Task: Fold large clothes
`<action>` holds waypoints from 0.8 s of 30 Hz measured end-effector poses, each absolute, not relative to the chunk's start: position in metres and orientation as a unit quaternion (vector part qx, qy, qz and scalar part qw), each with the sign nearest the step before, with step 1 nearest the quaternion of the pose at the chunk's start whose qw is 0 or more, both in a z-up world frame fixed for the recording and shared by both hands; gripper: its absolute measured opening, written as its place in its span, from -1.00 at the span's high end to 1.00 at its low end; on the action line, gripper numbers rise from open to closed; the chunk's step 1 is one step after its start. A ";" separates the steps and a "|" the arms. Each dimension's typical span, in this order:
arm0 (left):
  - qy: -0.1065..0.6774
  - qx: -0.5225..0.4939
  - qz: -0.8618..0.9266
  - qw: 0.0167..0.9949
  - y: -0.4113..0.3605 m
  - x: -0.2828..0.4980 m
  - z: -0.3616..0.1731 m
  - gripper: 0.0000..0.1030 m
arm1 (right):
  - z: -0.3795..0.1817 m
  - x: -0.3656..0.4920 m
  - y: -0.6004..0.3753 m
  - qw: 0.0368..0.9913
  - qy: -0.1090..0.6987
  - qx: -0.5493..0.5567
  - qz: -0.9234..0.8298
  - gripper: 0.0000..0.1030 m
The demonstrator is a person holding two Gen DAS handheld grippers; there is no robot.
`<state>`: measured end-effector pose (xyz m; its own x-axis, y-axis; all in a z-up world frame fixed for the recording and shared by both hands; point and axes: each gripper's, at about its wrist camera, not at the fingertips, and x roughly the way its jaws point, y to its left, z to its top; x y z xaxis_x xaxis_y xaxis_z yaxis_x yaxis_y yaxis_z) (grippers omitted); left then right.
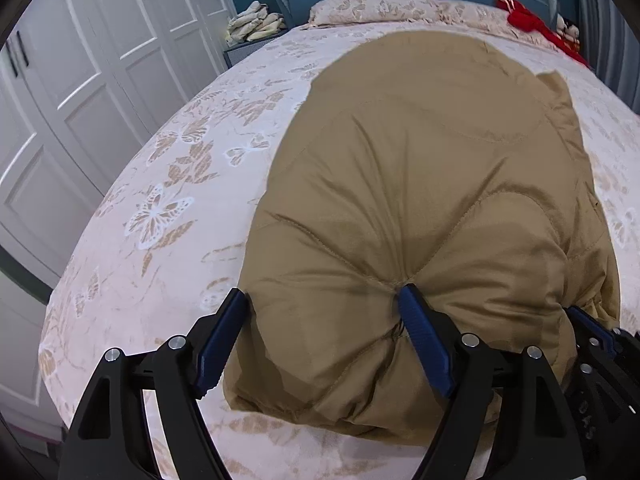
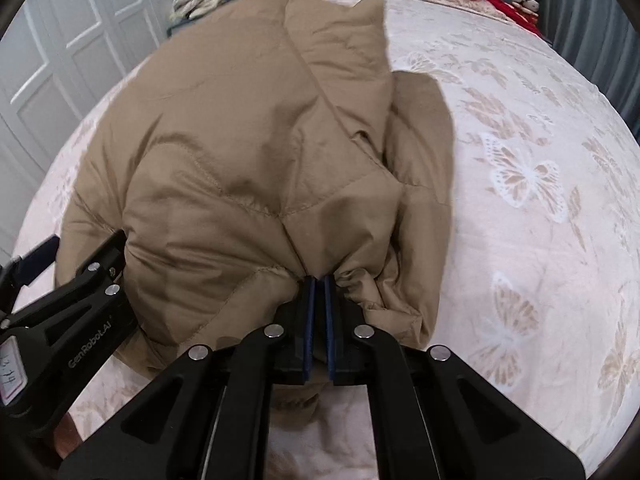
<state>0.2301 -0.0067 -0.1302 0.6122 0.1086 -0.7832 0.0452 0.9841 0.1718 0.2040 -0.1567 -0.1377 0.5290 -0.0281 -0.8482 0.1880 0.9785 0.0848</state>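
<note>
A tan quilted padded jacket [image 1: 420,184] lies bunched on the bed; it also shows in the right wrist view [image 2: 248,152]. My left gripper [image 1: 324,300] is open, its blue fingers wide apart around the jacket's near left edge, with the right finger pressed into the fabric. My right gripper [image 2: 318,280] is shut on the jacket's near right edge, with gathered fabric pinched between the blue pads. The right gripper also shows at the right edge of the left wrist view [image 1: 592,328], and the left gripper at the left of the right wrist view [image 2: 80,264].
The bed [image 1: 168,208] has a pink bedspread with butterfly patterns. White wardrobe doors [image 1: 80,80] stand to the left. A pillow [image 1: 372,8] and blue headboard lie at the far end. A red item [image 1: 528,20] sits far right. Folded cloths [image 1: 256,24] rest on a bedside stand.
</note>
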 end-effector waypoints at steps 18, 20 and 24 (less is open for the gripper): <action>0.414 0.072 0.026 0.907 0.006 0.098 -0.112 -0.51 | -0.081 0.050 -0.137 0.920 0.385 0.032 -0.068 -0.42; 0.402 0.073 0.026 0.912 0.007 0.083 -0.109 -0.51 | -0.080 0.038 -0.135 0.921 0.382 0.026 -0.072 -0.51; 0.389 0.071 0.026 0.918 0.009 0.063 -0.105 -0.52 | -0.079 0.022 -0.130 0.923 0.376 0.020 -0.081 -0.51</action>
<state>0.0628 0.0086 -0.1047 0.6957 0.1023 -0.7110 0.0080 0.9886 0.1501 0.0225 -0.1304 -0.0789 0.7046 -0.1343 -0.6967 0.1649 0.9860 -0.0233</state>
